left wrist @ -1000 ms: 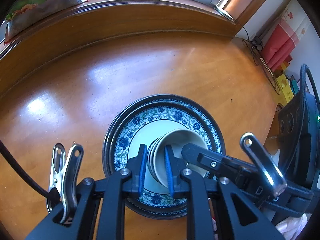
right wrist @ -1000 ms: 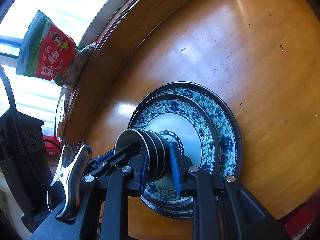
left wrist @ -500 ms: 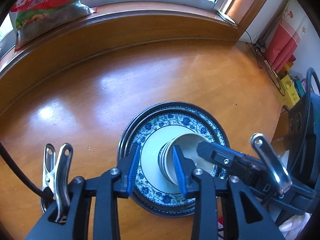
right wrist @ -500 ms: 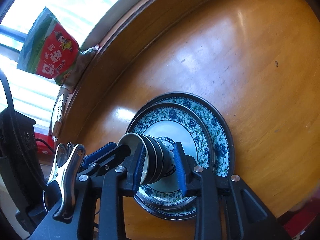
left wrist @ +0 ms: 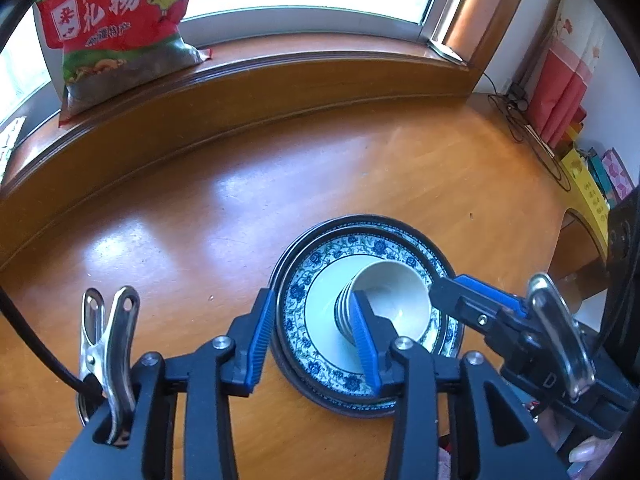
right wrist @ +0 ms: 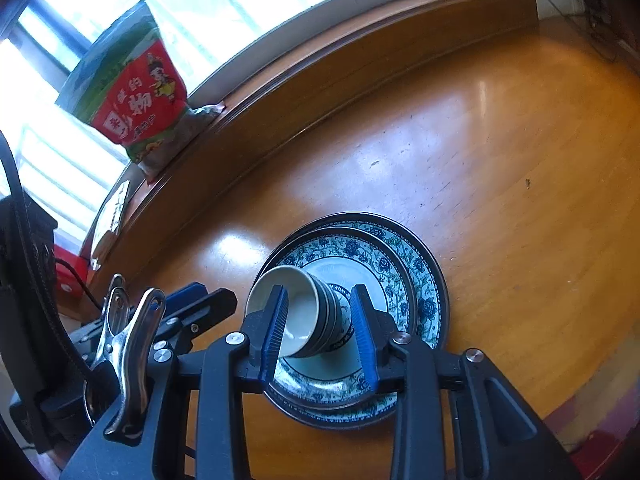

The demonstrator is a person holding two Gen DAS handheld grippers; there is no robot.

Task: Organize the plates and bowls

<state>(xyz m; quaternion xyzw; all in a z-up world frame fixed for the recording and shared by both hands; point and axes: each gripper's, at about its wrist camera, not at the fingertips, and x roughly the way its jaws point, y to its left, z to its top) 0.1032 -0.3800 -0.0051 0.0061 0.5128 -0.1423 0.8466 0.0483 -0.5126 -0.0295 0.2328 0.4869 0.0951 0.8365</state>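
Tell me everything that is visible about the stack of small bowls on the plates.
The stack of small bowls is several nested bowls, apparently glazed ceramic: plain pale inside, dark bands and blue pattern outside. It stands upright at the centre of the smaller blue-and-white plate, which lies on a larger matching plate on the wooden table. The right gripper has open fingers on either side of the stack; whether they touch it is unclear. The left gripper is open beside it.

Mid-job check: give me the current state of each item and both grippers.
Bowl stack: nested, upright on the plates.
Small plate: stacked on the large plate.
Large plate: flat on table.
Left gripper: open.
Right gripper: open, straddling the bowls.
Snack bag: upright on windowsill.
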